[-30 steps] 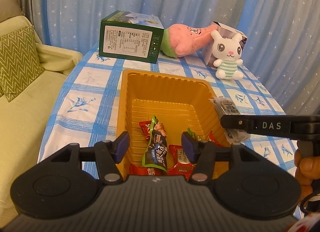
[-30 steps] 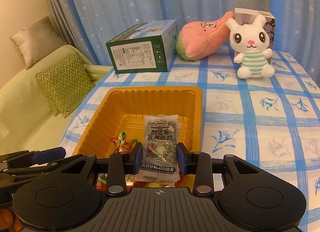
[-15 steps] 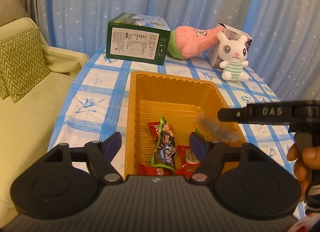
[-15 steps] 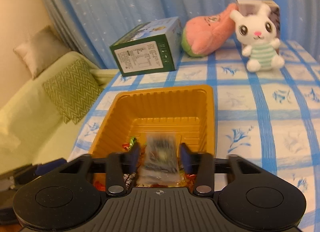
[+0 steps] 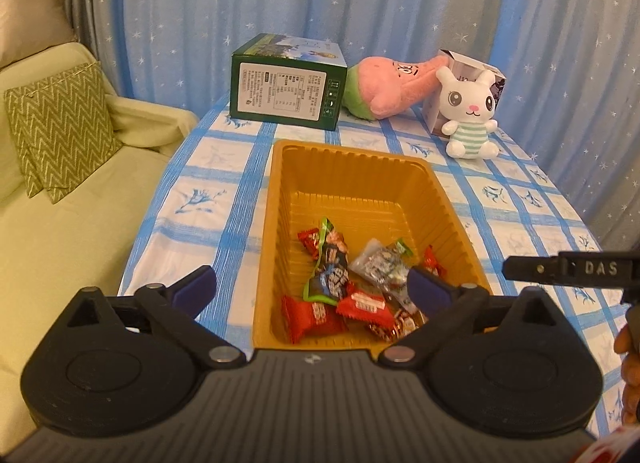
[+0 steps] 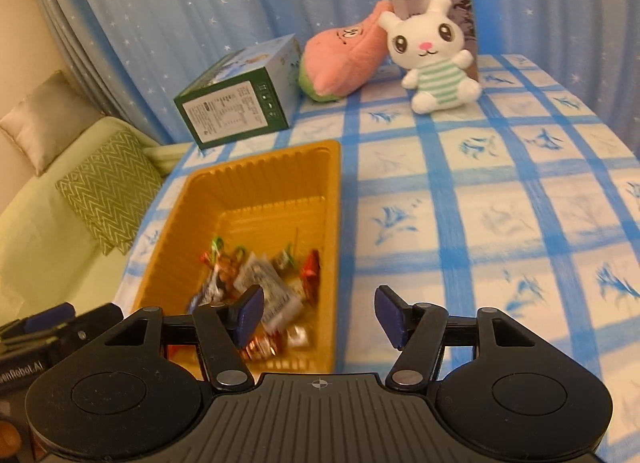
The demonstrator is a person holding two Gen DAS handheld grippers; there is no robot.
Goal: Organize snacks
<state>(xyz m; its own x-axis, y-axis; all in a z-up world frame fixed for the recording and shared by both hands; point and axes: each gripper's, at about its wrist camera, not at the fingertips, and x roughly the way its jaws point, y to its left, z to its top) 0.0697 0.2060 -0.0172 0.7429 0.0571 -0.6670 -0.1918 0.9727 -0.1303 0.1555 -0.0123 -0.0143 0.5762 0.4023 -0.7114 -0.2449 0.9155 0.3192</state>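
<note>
Now both grippers, left gripper (image 5: 310, 289) and right gripper (image 6: 318, 317), show released jaws, snacks (image 5: 352, 287) piled in the tray (image 5: 276, 199) ahead of our jaws; we risk nudging the tray off the desk (image 6: 500, 203) edge.

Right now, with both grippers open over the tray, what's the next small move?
Probably draw the right hand-held gripper back from the orange tray: its jaws are open and empty, and the silver packet lies among the other snacks inside.
</note>
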